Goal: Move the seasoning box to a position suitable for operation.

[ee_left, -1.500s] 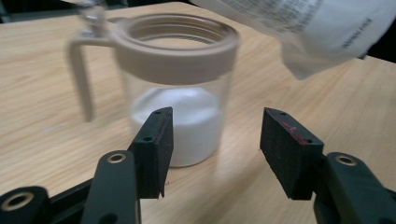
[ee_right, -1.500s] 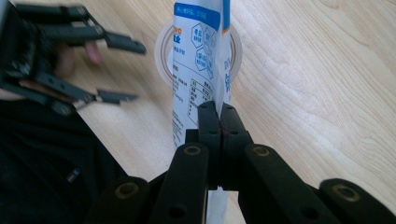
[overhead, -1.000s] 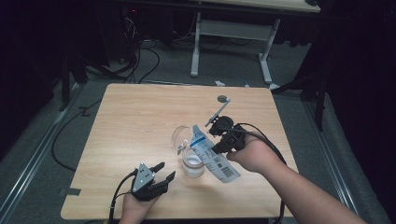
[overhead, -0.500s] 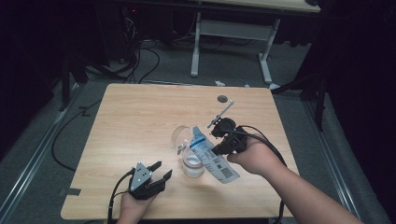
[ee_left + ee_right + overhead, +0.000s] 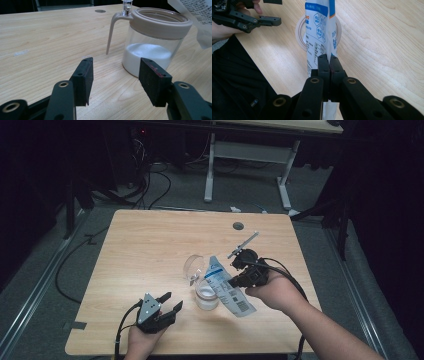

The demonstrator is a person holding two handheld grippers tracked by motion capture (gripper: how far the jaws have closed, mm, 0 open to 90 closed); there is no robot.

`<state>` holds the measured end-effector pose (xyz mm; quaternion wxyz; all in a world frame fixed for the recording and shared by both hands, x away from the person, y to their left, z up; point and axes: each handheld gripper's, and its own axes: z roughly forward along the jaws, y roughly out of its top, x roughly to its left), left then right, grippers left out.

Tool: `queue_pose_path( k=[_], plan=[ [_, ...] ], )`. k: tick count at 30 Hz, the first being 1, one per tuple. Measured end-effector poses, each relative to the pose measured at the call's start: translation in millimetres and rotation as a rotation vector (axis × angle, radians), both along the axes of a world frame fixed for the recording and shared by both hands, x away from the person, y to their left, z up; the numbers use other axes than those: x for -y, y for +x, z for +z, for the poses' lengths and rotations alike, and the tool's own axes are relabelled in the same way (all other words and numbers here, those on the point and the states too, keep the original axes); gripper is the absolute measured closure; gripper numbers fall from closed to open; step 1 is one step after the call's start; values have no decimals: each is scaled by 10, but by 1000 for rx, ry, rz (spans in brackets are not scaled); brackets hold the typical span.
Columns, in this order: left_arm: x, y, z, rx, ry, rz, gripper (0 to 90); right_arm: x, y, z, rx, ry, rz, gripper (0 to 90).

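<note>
White-and-blue printed plastic pouch (image 5: 227, 287) hangs tilted over the clear glass jar of white powder (image 5: 206, 296) on your light wooden tabletop (image 5: 145, 250), seen from above. Your left claw (image 5: 115, 80) gapes empty beside that jar. Your right claw (image 5: 329, 71) pinches the pouch tight.

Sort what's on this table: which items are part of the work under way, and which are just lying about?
In use:
- printed bag, pinched in the right claw and held over the jar
- glass jar with white powder, lid flipped open
- left claw, open, beside the jar

Lying about:
- thin metal tool
- cables on the floor
</note>
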<state>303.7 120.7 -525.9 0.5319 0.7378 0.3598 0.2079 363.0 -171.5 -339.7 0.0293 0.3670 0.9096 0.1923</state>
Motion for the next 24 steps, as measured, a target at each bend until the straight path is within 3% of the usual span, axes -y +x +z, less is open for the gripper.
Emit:
queue_pose_path(
  k=[24],
  plan=[
    [-12,9,-11,-6,-4,3,460,13,18,34,-7,-28,1,899]
  ],
)
